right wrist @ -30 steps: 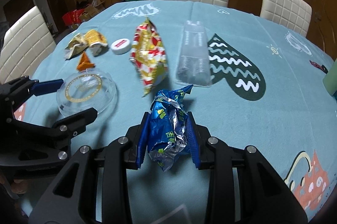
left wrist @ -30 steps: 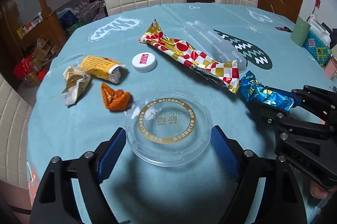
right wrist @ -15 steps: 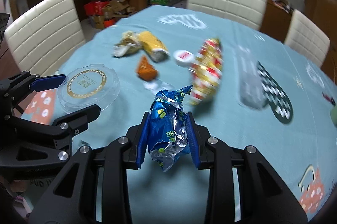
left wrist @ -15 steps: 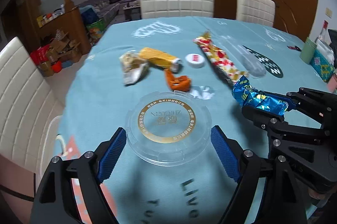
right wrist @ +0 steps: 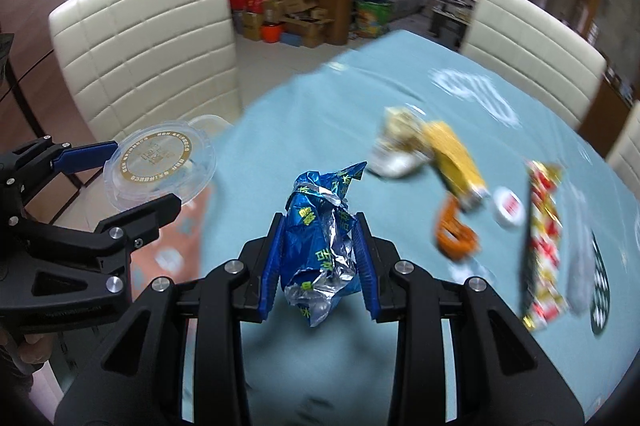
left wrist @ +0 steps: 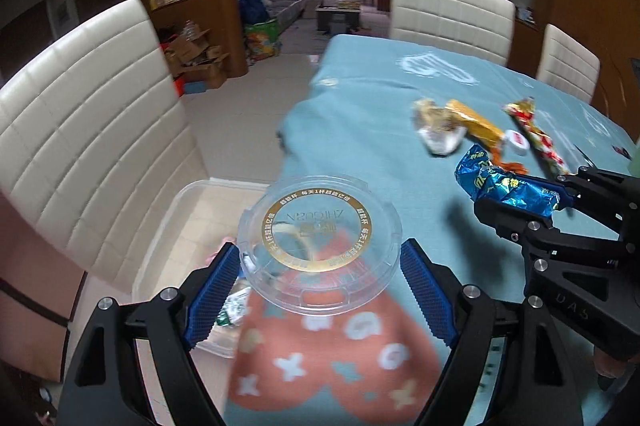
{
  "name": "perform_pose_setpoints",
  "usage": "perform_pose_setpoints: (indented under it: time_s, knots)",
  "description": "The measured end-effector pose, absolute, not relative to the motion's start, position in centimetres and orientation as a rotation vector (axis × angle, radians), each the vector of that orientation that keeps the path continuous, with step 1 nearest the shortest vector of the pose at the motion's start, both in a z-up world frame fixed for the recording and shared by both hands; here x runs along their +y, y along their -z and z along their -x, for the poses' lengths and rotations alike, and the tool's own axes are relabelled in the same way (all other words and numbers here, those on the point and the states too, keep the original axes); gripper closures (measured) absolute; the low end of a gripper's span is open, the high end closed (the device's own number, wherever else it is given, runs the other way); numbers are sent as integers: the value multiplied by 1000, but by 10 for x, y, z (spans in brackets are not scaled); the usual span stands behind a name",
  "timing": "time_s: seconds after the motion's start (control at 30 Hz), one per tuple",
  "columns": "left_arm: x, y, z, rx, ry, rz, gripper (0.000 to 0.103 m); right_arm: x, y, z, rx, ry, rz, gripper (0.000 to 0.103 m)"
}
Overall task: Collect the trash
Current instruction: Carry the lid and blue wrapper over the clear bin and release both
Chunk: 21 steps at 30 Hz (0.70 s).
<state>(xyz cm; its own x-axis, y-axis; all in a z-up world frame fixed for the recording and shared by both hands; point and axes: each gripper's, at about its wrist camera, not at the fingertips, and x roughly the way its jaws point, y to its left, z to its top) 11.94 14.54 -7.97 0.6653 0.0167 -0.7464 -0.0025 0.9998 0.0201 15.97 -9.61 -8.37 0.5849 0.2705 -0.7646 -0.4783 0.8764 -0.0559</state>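
The left tongs (left wrist: pixel 320 266) grip a clear lid (left wrist: pixel 320 240). The right tongs (right wrist: pixel 320 258) squeeze a blue wrapper (right wrist: pixel 320 246). Both hang over the table's edge, by a clear bin (left wrist: pixel 176 226) on the floor. Next, I think: move over the bin, let go.

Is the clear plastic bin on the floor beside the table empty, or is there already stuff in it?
Not empty. The clear bin holds a few scraps, seen past the round clear lid; what they are is unclear.
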Motion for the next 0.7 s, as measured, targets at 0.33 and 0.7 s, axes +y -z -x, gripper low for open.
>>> perform_pose_setpoints:
  time_s: [0.33, 0.7]
  knots:
    - [223, 85, -134, 833, -186, 8, 23, -1, 86, -194, 805, -529, 328, 68]
    - [287, 95, -151, 841, -289, 46, 22, 56, 88, -223, 789, -584, 320, 63]
